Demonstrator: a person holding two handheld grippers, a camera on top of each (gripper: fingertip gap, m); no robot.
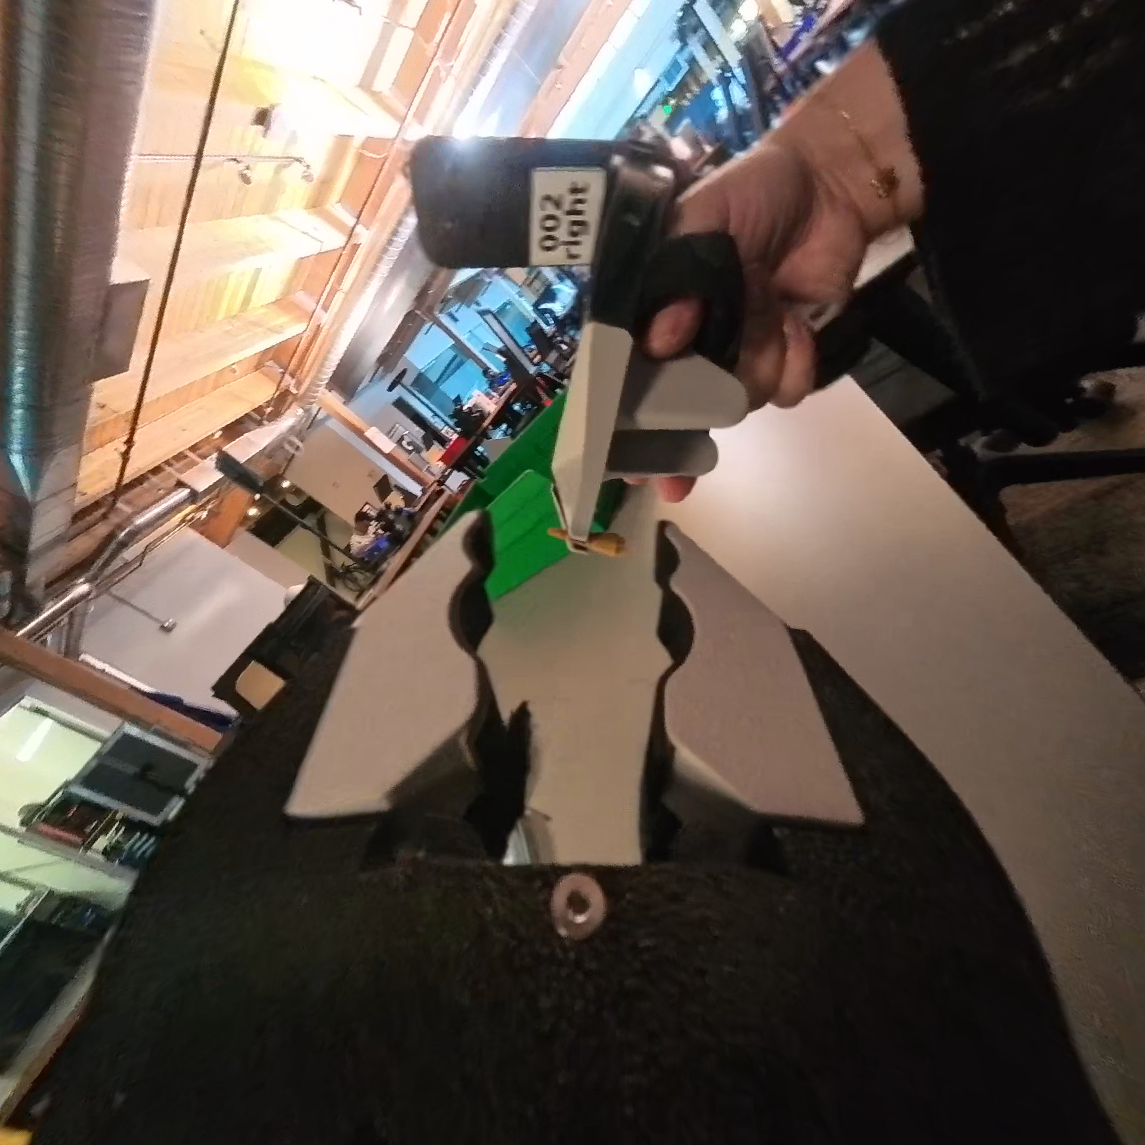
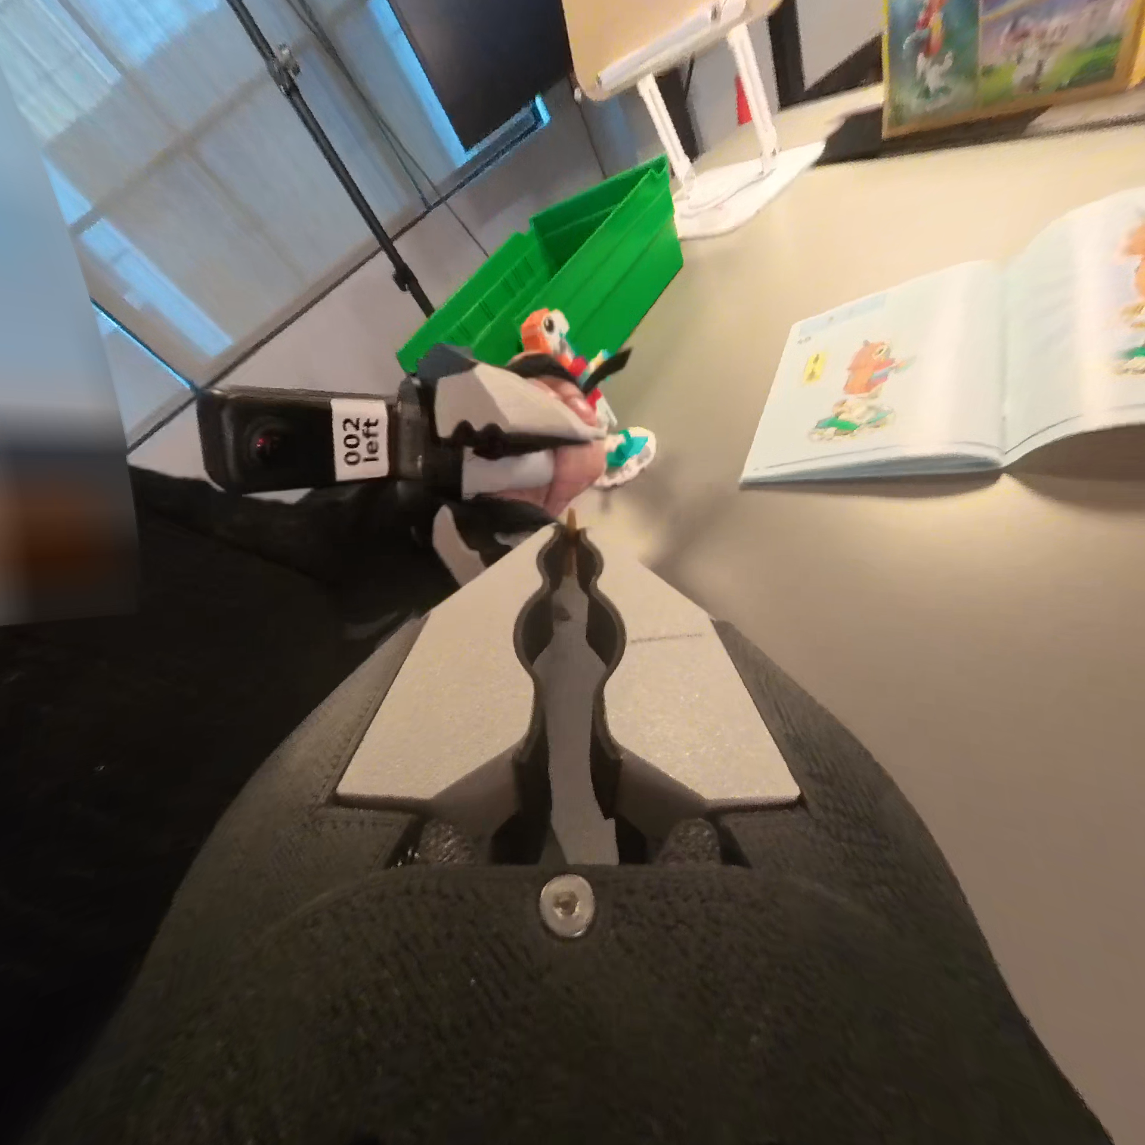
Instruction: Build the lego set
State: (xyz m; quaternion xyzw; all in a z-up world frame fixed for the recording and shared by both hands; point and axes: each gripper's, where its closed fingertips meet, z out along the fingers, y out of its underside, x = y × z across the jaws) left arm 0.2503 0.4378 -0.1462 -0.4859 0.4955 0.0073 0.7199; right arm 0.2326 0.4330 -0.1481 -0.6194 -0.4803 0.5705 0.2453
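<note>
My right gripper [image 2: 571,534] is shut on a small tan Lego pin [image 2: 571,523] that sticks out of its tips, held above the beige table [image 2: 867,650]. In the left wrist view the right gripper [image 1: 579,544] and the pin [image 1: 600,545] hang just ahead of my left gripper [image 1: 573,525], which is open and empty. A partly built Lego figure [image 2: 545,334] with an orange head, red and teal parts and a white and teal base stands on the table behind the left gripper's fingers [image 2: 514,403]. The figure is partly hidden by them and by a hand.
A green plastic bin [image 2: 595,266] stands behind the figure; it also shows in the left wrist view [image 1: 526,551]. An open instruction booklet [image 2: 929,384] lies to the right. A picture box [image 2: 1004,56] and a white stand [image 2: 719,179] are at the back. Only a small space, under 4 cm, lies between the two pairs of fingers.
</note>
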